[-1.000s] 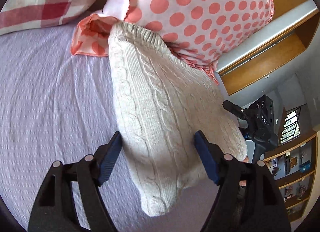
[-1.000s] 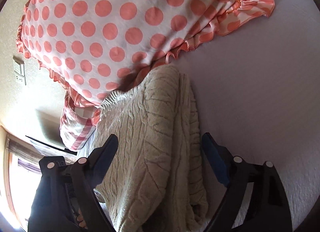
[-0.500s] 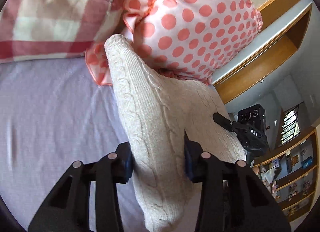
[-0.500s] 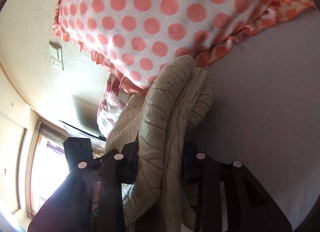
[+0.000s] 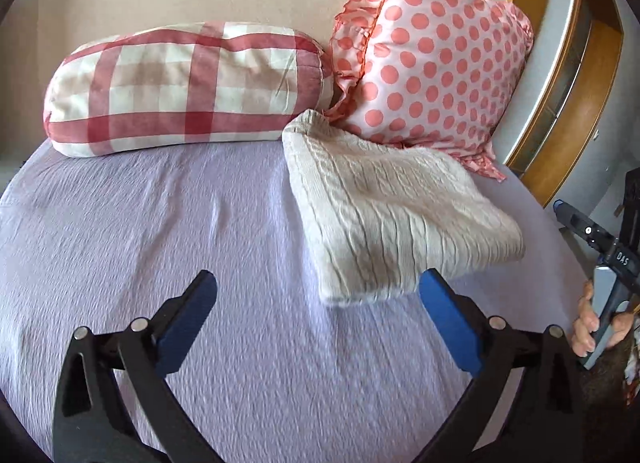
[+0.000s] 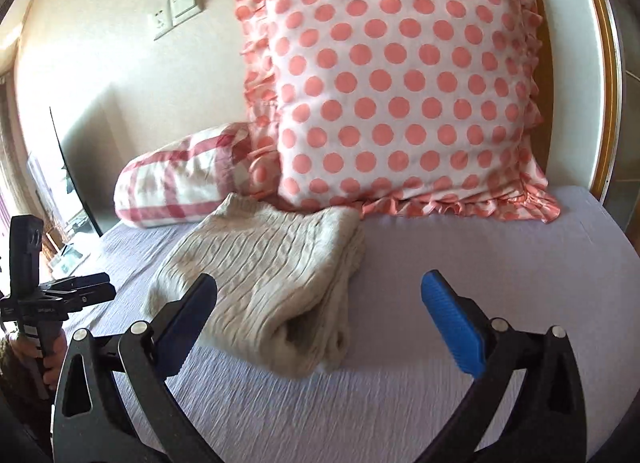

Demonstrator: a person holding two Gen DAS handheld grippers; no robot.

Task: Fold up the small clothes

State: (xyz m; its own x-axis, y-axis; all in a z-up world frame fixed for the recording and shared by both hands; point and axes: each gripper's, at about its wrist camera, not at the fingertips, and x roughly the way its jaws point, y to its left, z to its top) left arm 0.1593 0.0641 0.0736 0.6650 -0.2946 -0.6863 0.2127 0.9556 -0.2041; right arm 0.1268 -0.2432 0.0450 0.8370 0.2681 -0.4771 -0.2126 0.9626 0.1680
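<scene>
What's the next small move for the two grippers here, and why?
Probably pull both back and leave it. The sweater lies folded in layers on the bed sheet, its far edge against the polka-dot pillow. The left gripper and right gripper are both open and hold nothing. At most, a light press to flatten the loose near corner.

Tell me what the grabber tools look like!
Each tool has two black plastic arms with triangle-shaped holes, silver round bolts and ribbed blue pads. See the left tool and the right tool. The right tool's side shows white letters. A bare hand grips its grey handle.
</scene>
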